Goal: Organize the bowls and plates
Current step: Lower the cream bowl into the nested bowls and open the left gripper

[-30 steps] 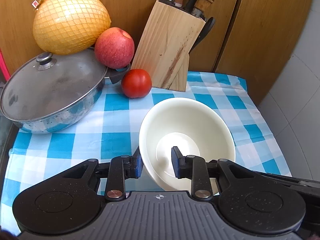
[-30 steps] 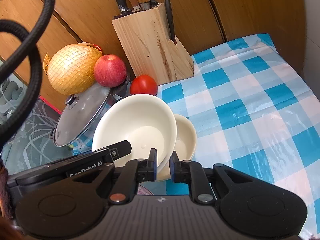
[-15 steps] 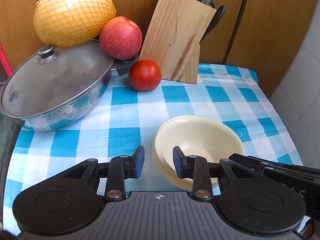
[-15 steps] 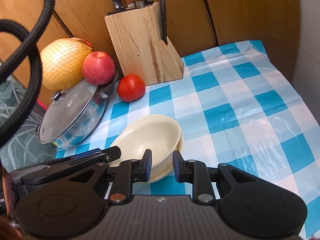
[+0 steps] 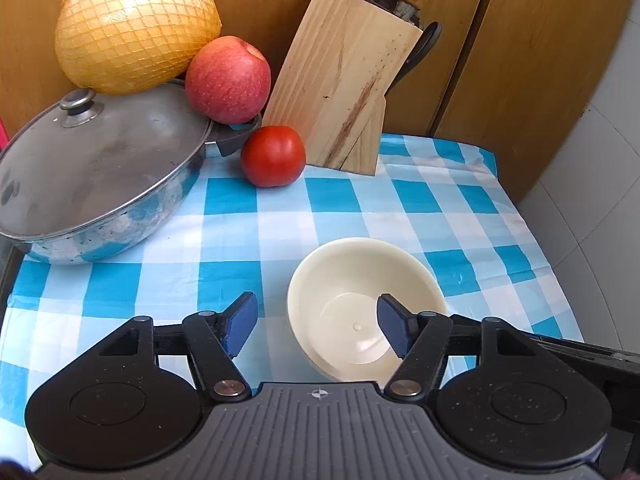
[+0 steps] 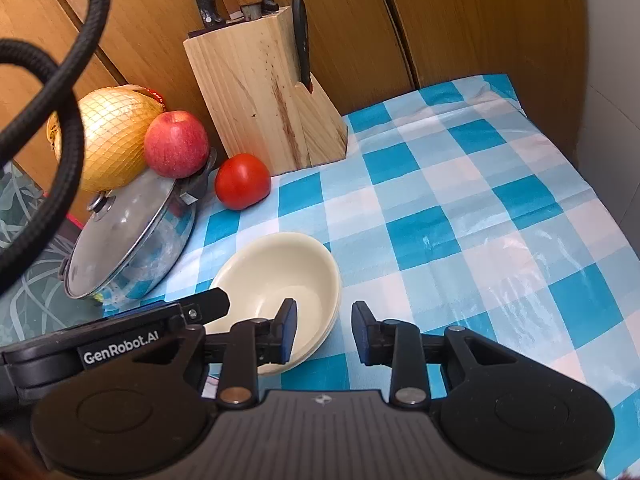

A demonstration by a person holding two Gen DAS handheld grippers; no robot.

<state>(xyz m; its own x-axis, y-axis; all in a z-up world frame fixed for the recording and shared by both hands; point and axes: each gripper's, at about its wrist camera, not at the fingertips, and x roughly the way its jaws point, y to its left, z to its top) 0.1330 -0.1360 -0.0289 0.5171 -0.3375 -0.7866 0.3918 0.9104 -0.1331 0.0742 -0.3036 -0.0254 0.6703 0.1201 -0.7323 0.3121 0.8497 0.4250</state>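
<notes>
The cream bowls (image 5: pixel 362 304) are sitting nested, one inside the other, on the checked cloth (image 5: pixel 224 240) of the counter, toward its near edge and about midway between the side edges. The left gripper (image 5: pixel 318 330) is opening its jaws wide, and the near left side of the bowls' rim is showing between them, but the pads are not pressing on it. The right gripper (image 6: pixel 324 330) is opening its jaws too, only part way, with the right side of the rim between them and nothing being gripped. The bowls are looking hard, smooth and slippery, likely light, and they could chip if dropped. The thin rim is looking like the best place to pinch. On the left, a pot (image 5: pixel 96 192) with a lid is sitting, with an apple (image 5: pixel 228 78) and a netted pomelo (image 5: pixel 138 26) behind it. A tomato (image 5: pixel 273 156) and a knife block (image 5: pixel 344 92) are standing toward the back edge. The right part of the cloth is lying bare up to the wall, giving room to move.
</notes>
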